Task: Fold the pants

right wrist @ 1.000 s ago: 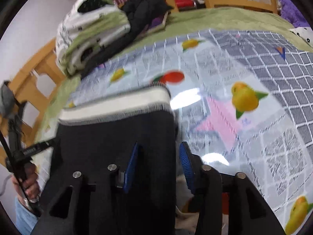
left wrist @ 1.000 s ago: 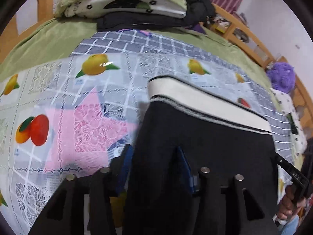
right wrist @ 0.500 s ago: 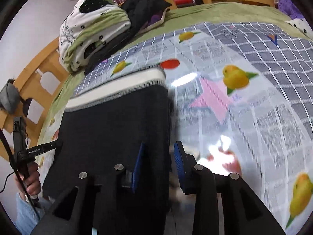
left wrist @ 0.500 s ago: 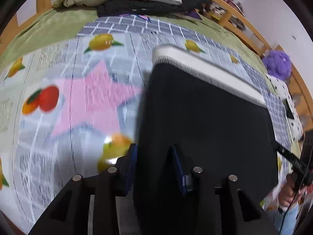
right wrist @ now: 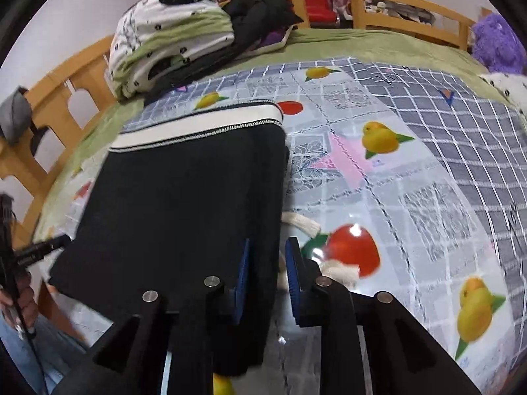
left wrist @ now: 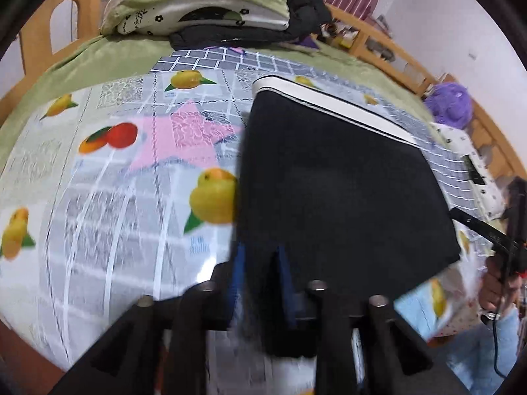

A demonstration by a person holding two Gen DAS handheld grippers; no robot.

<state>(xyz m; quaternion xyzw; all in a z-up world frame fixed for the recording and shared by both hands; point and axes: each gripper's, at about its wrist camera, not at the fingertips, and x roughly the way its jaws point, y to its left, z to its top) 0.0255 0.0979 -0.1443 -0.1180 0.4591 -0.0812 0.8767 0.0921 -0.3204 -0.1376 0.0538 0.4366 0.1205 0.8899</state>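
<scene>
Black pants (left wrist: 336,191) with a white waistband (right wrist: 197,123) lie stretched flat, waistband at the far end, near edge lifted, a white drawstring (right wrist: 301,223) poking out alongside.

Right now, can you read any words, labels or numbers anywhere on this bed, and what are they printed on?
Nothing reads clearly.
Blue print on the glossy fruit-patterned plastic sheet: blurred.
Dark script on the white-and-green flowered bedding: too small.
White lettering on the black handheld bar: too blurred.
</scene>
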